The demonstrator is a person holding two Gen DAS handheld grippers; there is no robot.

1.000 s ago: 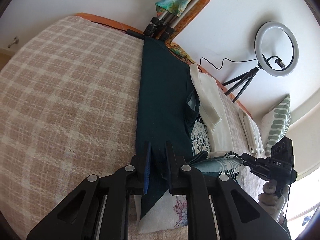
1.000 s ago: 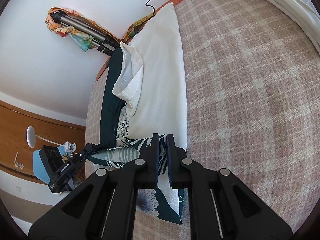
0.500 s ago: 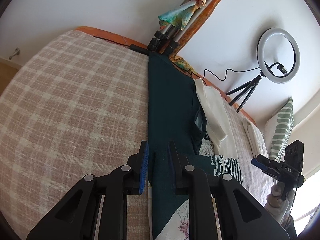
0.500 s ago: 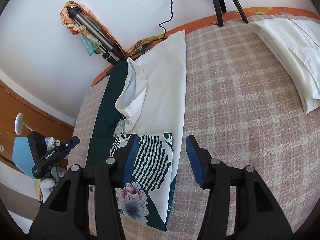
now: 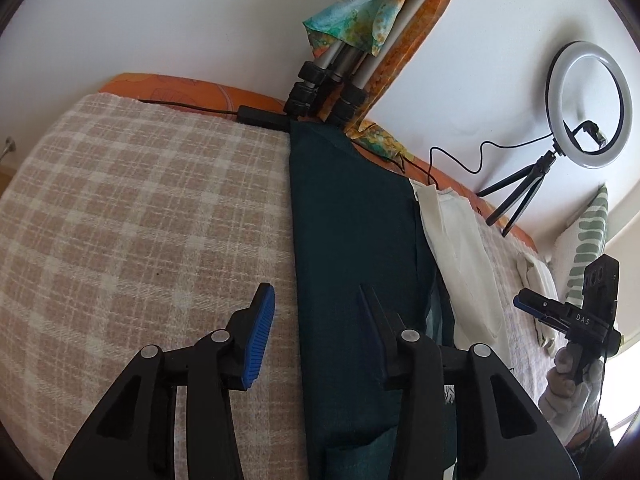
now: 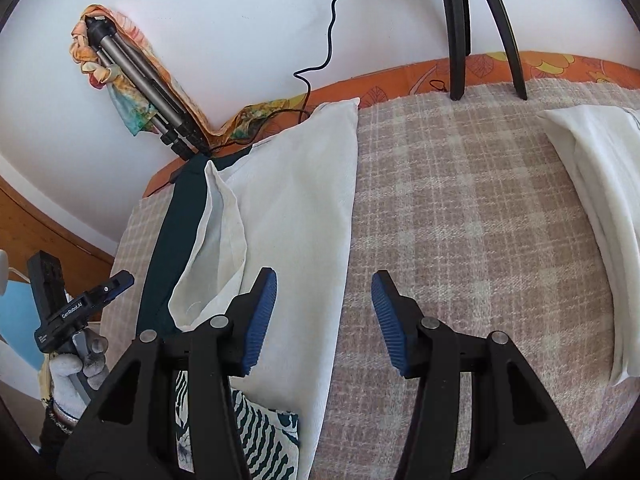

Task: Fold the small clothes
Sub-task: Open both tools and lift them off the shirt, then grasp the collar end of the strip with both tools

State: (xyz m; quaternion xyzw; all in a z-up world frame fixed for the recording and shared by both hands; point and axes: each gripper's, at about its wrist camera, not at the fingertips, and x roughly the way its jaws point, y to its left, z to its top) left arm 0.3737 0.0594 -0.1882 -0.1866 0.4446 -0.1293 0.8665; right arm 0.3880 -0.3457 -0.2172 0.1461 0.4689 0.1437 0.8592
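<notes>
Left gripper (image 5: 316,320) jaws wide apart, nothing between them, above the edge where the dark teal garment (image 5: 352,240) meets the checked woven blanket (image 5: 140,220). Right gripper (image 6: 324,312) also spread apart & empty, over the cream cloth (image 6: 296,220) edge. Only the right view shows the zebra/floral print piece (image 6: 264,440) folded flat at the near end; only the left shows the ring light (image 5: 590,104) on its tripod. Teal fabric smooth, matte; cream one slightly crumpled

Long garment (image 5: 352,240) on the bed (image 5: 140,220), white cloth (image 5: 460,256) overlapping its right side, tripod (image 5: 340,80) behind its far end, ring light (image 5: 590,104) further right, folded pile (image 6: 600,208) well right.
</notes>
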